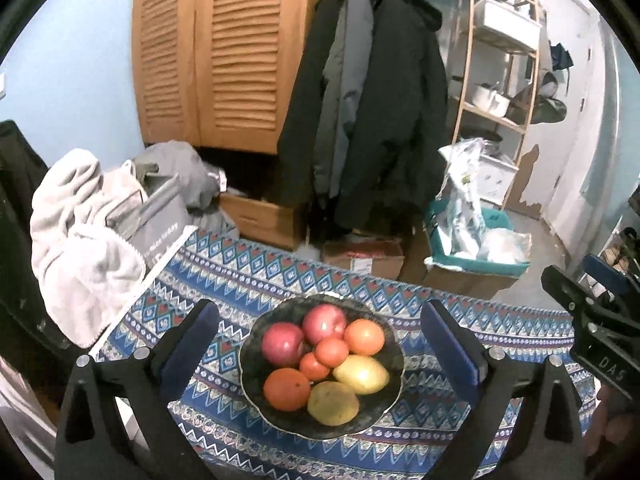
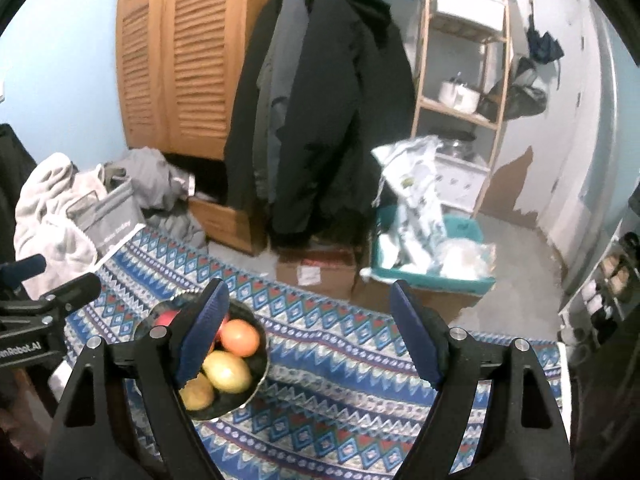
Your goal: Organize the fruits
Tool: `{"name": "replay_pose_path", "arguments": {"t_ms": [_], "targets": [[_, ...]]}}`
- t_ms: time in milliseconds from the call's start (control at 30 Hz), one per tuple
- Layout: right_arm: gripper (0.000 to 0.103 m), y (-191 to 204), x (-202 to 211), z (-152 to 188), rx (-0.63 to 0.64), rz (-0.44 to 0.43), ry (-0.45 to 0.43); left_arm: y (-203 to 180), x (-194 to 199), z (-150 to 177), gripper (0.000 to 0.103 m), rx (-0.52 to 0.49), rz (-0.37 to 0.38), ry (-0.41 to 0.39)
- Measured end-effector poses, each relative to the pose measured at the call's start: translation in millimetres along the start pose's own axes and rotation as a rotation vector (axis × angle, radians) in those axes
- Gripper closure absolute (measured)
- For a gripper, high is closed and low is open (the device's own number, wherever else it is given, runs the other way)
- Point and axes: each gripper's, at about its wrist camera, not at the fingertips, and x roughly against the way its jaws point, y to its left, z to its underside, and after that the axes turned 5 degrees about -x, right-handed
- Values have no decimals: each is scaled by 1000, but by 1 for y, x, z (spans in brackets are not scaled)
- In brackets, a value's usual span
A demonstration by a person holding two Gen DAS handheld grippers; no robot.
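A dark bowl [image 1: 256, 396] sits on the blue patterned cloth [image 1: 248, 276]. It holds two red apples [image 1: 282, 343], several oranges [image 1: 286, 389] and two yellow fruits [image 1: 362, 374]. My left gripper [image 1: 320, 332] is open and empty, its fingers standing either side of the bowl, above it. My right gripper [image 2: 308, 316] is open and empty, to the right of the bowl [image 2: 262, 364]; its left finger [image 2: 202, 334] hides part of the fruit. An orange [image 2: 240, 337] and the yellow fruits [image 2: 227, 371] show there. The right gripper also shows at the right edge of the left wrist view [image 1: 592, 320].
A pile of white and grey laundry [image 1: 84, 236] lies at the cloth's left end. Beyond the table are dark coats [image 1: 372, 112], cardboard boxes [image 1: 362, 258], a teal bin [image 1: 480, 262] with plastic bags, a wooden shelf [image 1: 500, 80] and a louvred wardrobe [image 1: 216, 48].
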Motion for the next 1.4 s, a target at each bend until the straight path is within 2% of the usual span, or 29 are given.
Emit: {"name": "replay_pose_path", "arguments": {"t_ms": [267, 533, 767, 1400], "targets": [[21, -18, 25, -1, 1, 66, -70, -16, 24, -11, 1, -17, 37, -76], [21, -39, 42, 2, -20, 124, -117, -29, 27, -11, 1, -51, 59, -97], [21, -51, 44, 5, -50, 128, -121, -37, 29, -11, 1, -72, 63, -109], [21, -53, 44, 9, -43, 134, -117, -41, 28, -8, 1, -76, 42, -101]]}}
